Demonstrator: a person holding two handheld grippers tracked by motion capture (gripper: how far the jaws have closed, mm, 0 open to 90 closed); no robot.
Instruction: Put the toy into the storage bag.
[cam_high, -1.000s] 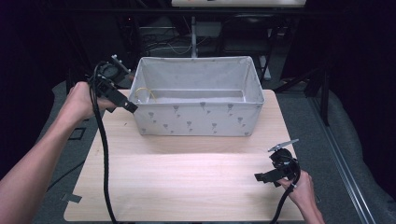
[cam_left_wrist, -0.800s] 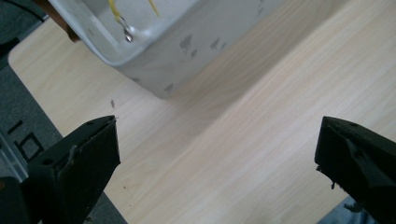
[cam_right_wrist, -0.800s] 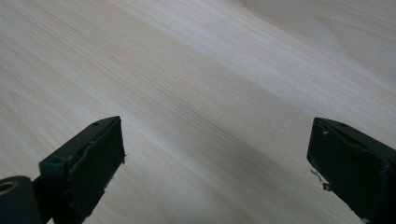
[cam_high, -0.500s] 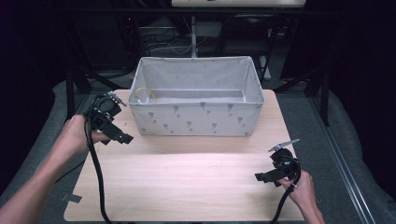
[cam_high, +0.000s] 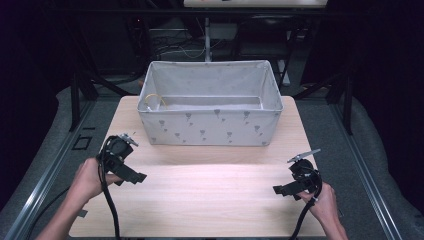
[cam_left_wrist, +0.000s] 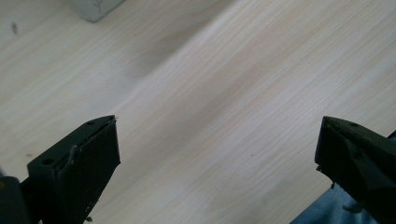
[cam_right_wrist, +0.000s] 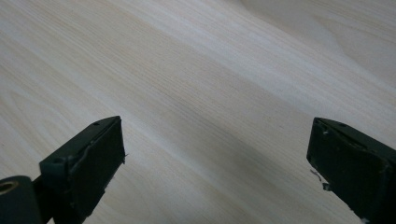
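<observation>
In the high view, the left gripper (cam_high: 131, 176) sits at the lower left of the frame above the wooden table (cam_high: 210, 200), held by the person's left hand (cam_high: 89, 179), and the right gripper (cam_high: 285, 189) sits at the lower right, held by the right hand (cam_high: 324, 200). Both point inward over the bare boards, well apart from one another. In the left gripper view the two black jaws stand wide apart with nothing between them but pale wood grain, and a grey corner of the fabric bin (cam_left_wrist: 95, 7) shows at the upper left of that frame. The right gripper view tells the same story: jaws spread wide, empty, looking along plain tabletop. The grey fabric bin (cam_high: 210, 125) stands in the upper middle of the high view, at the far half of the table, upright and open at the top. Inside it, against the left wall, lies a thin yellow loop (cam_high: 154, 102), perhaps a cord or band; it is too small to tell more. My judgement is that the work is at rest or at its close, with both tools empty and parked on the near side of the bin. If more is to be done with the yellow loop, the next move calls for the left gripper to rise over the bin's near rim, come down along the left inner wall and close on that slender piece with care.
</observation>
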